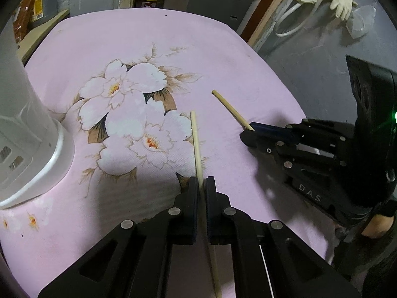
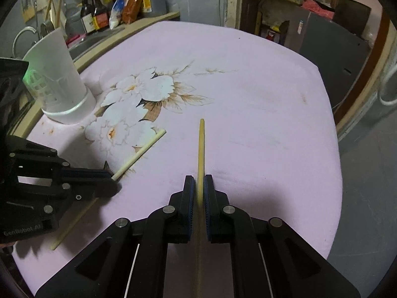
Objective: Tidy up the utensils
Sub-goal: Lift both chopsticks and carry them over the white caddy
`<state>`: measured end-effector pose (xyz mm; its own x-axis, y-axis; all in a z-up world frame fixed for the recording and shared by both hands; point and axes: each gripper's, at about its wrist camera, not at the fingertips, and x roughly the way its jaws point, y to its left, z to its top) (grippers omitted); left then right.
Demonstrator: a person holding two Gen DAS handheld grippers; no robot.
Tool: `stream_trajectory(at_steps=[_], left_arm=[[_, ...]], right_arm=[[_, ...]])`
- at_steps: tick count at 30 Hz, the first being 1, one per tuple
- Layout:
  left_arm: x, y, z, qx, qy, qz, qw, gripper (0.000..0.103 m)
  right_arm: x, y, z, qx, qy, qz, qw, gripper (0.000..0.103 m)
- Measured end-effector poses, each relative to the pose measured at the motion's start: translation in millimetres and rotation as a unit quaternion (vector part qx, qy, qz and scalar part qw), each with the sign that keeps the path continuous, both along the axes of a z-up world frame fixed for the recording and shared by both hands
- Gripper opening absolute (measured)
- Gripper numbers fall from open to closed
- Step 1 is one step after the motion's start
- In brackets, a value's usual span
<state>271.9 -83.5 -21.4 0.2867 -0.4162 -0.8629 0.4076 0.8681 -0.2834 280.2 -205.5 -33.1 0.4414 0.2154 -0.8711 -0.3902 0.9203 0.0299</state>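
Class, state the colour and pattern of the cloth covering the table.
The cloth is pale pink, printed with white flowers and brown leaves; the right wrist view shows it best.

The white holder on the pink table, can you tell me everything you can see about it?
The white holder is a tall round cup that looks like plastic, wider at the rim and narrower lower down. It sits in a round white base, upright, on the pink flowered cloth near the table's left edge. Small cut-out holes pattern its lower wall. No utensil shows inside it, though its inside is mostly hidden. Neither gripper touches it; only its base meets the cloth.
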Motion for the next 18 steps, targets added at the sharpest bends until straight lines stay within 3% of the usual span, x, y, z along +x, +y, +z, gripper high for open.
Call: stream_trajectory(at_steps=[3, 6, 13, 18], left_arm=[[-4.6, -6.7, -0.9, -0.003, -0.013, 0.006, 0.9999, 0.004], [-10.7, -5.4, 0.6, -0.018, -0.034, 0.011, 0.9992, 0.002], [-36.3, 8.0, 18.3, -0.050, -0.123, 0.030, 0.9906, 0.002], [-57.4, 18.7, 36.5, -0.084, -0.212, 0.061, 0.9718, 0.002]], right_arm=[[-0.8, -3.8, 2.5, 0.019, 0.007, -0.012, 1.000, 0.003], [-9.8, -15.7, 5.1, 0.074, -0.006, -0.035, 0.997, 0.003], [-53.2, -25.9, 24.0, 0.155, -0.108, -0.064, 0.980, 0.003], [-80.6, -18.2, 52.4, 0.188, -0.205, -0.057, 0.959, 0.003]])
